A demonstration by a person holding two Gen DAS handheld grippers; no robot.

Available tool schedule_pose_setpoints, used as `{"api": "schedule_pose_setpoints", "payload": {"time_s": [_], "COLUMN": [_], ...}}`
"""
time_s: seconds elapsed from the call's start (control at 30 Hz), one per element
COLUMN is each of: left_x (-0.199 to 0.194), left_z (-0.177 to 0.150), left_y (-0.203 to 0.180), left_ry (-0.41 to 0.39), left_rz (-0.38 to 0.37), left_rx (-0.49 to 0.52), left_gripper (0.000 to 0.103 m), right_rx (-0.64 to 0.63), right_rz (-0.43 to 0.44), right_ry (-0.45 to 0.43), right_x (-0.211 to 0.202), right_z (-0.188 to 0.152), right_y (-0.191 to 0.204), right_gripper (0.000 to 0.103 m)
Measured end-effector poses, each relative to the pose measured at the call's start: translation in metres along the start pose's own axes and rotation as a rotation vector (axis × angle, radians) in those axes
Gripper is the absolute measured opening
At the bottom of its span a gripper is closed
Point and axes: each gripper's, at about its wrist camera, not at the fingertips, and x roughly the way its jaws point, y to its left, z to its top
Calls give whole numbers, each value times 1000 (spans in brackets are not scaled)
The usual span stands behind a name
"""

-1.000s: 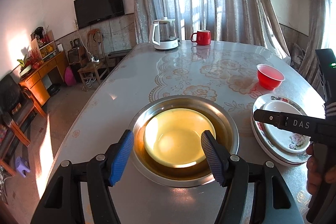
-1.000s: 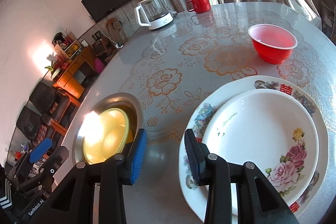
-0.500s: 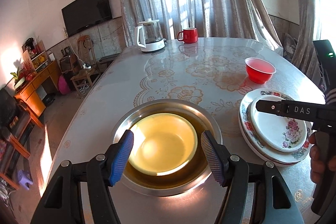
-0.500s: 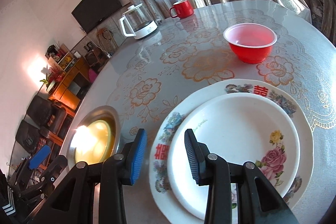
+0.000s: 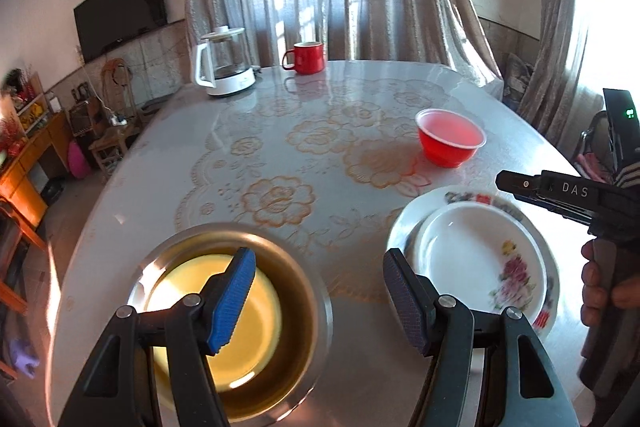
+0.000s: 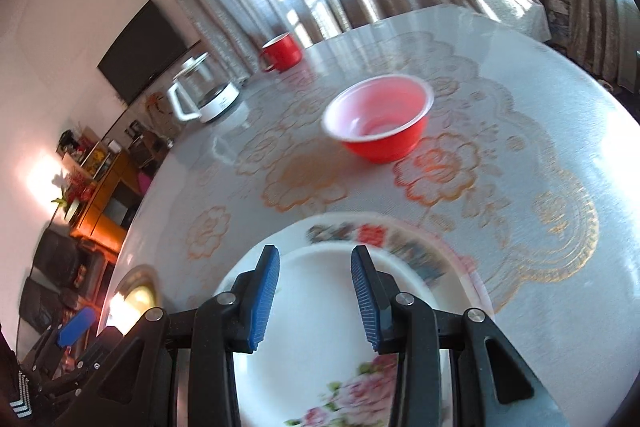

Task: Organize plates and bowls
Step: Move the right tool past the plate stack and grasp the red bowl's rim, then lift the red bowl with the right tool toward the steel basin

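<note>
Here | left gripper [image 5: 318,293] jaws wide, empty; right gripper [image 6: 314,293] marked "DAS", jaws narrow, empty

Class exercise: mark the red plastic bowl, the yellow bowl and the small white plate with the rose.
red plastic bowl [image 6: 384,143]: right wrist view, outer red wall.
yellow bowl [image 5: 264,311]: left wrist view, inner floor, inside the steel basin.
small white plate [image 5: 468,247]: left wrist view, bare white centre.
</note>
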Motion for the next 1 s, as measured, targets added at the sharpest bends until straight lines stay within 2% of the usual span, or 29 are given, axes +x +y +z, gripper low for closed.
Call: {"api": "schedule_pose_setpoints", "payload": {"time_s": [0.3, 0.37, 0.5, 0.7, 1.0], "left_x": [48, 61, 88, 128, 185], "left_z": [50, 61, 80, 103, 124], "left_y": [-35, -42, -54, -72, -90], "left_ry": [48, 62, 85, 132, 218], "left_rz": [-116, -147, -185, -241, -323], "left_rx": [-39, -59, -89, -123, -174], "left_gripper": [63, 63, 62, 56, 47], "right_rx": [97, 102, 109, 112, 110], "right_rz": [-47, -49, -52, -58, -60], "right_ry": [-51, -51, -35, 2, 45], "right_x": [7, 15, 32, 60, 90], "right_z": [46, 55, 72, 92, 101], "right_y": [-54, -60, -67, -71, -77], "right_gripper": [37, 32, 27, 24, 16]}}
